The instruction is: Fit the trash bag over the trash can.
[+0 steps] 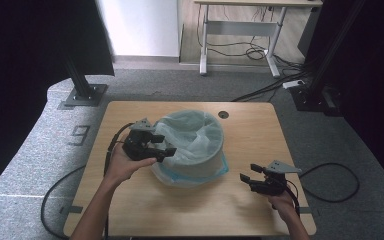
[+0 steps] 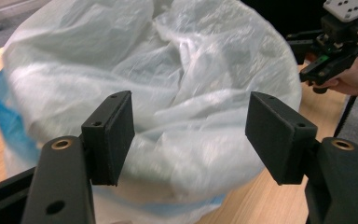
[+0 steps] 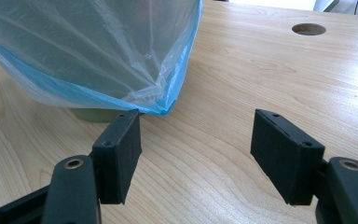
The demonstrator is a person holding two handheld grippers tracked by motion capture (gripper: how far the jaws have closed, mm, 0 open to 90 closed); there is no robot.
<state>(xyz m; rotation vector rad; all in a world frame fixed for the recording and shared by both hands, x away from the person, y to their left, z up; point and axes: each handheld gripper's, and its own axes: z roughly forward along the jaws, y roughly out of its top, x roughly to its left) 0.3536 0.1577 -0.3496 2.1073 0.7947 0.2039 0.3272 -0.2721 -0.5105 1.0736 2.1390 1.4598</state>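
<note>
A round grey-green bin stands in the middle of the wooden table. A translucent white bag with a blue hem lines it and drapes over its rim. My left gripper is at the bin's left rim, open, its jaws facing the crumpled bag with nothing pinched between them. My right gripper hovers low over the table to the right of the bin, open and holding nothing. The right gripper view has the bag's blue hem hanging just ahead of the left jaw, with the bin's base under it.
A round cable hole sits near the table's far edge, also ahead in the right gripper view. Bare wood lies right of and in front of the bin. Beyond the table are grey carpet, black stands, floor cables and a white desk frame.
</note>
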